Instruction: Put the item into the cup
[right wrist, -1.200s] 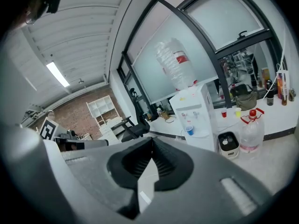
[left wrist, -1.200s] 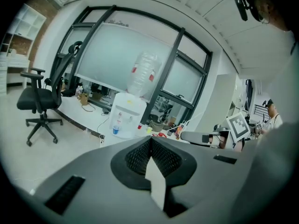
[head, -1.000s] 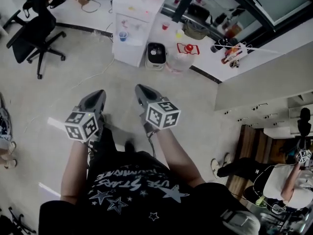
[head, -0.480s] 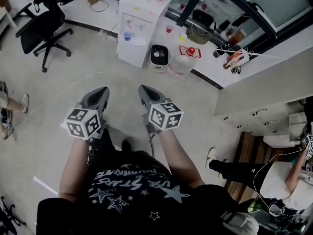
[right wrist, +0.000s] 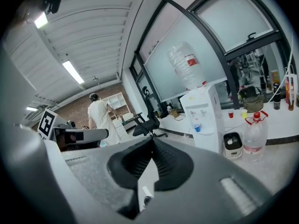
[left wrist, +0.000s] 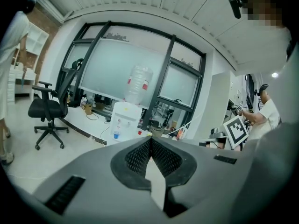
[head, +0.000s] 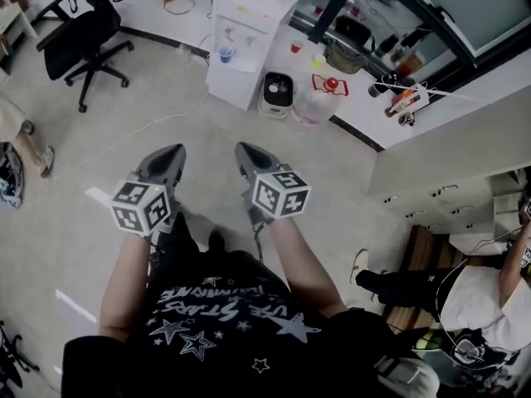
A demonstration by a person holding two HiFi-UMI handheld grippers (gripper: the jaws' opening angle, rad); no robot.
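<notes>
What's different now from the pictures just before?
The head view swung a little: the water dispenser and the office chair now sit further right in it, and a passer-by's legs at the left edge moved up. The left gripper and right gripper stayed side by side over the floor, shut and empty.

The head view looks steeply down from above the person's torso, close over the left gripper (head: 172, 152) and right gripper (head: 241, 150), with the floor (head: 108, 148) spread out below them. Each gripper view sits just behind its own jaws and faces roughly level across the room. All three views share the water dispenser (head: 247, 40) and the office chair (head: 87, 33), both well away from the cameras.
</notes>
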